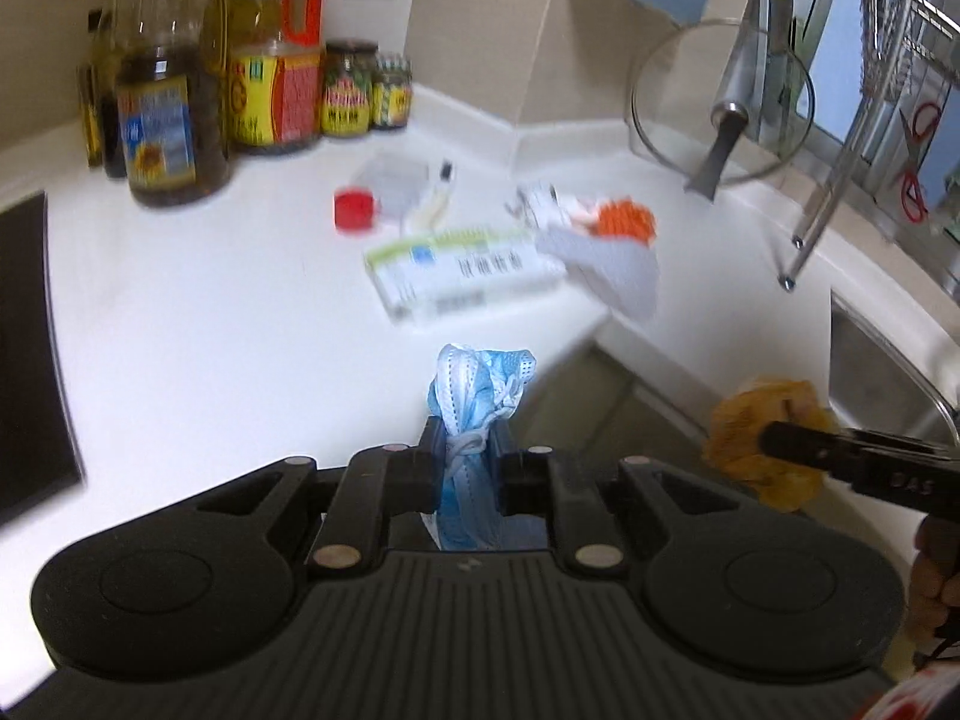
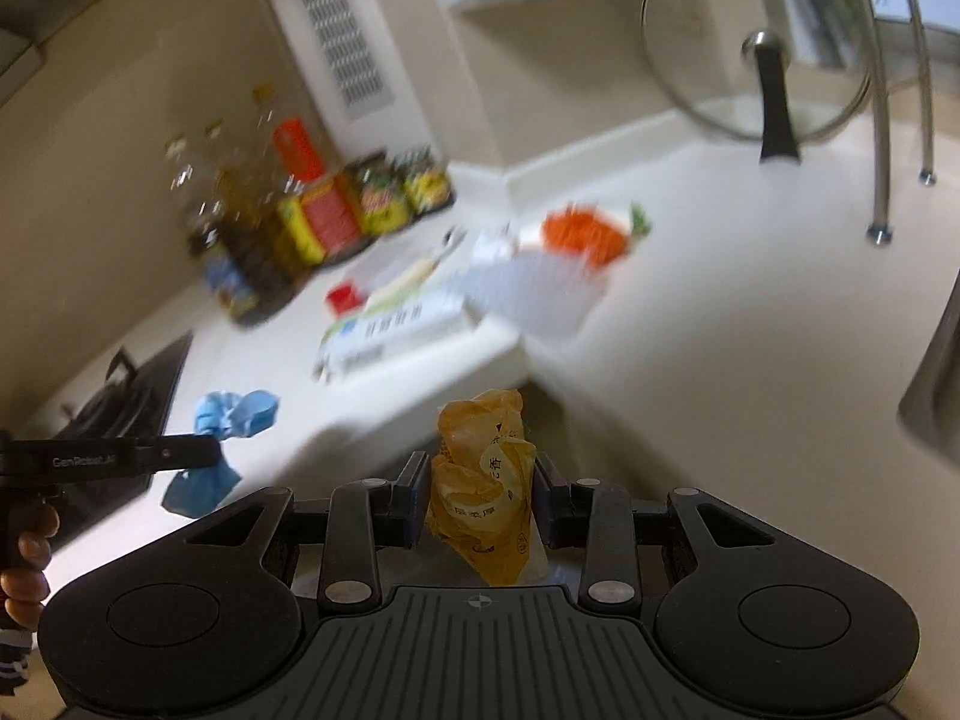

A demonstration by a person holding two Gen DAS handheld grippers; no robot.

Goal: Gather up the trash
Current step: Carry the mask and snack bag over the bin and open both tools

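Tongs full on both sides, left tongs [image 1: 467, 468] pinching a blue face mask [image 1: 477, 390], right tongs [image 2: 480, 480] clamping a yellow wrapper [image 2: 483, 480], remaining litter beyond them around the medicine box [image 1: 462, 270].

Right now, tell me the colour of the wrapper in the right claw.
Yellow-orange wrapper, clearest in the right wrist view.

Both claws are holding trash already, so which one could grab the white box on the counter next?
Neither yet: the left claw grips the blue mask and the right claw the yellow wrapper. Once emptied, probably left; the white box lies straight ahead.
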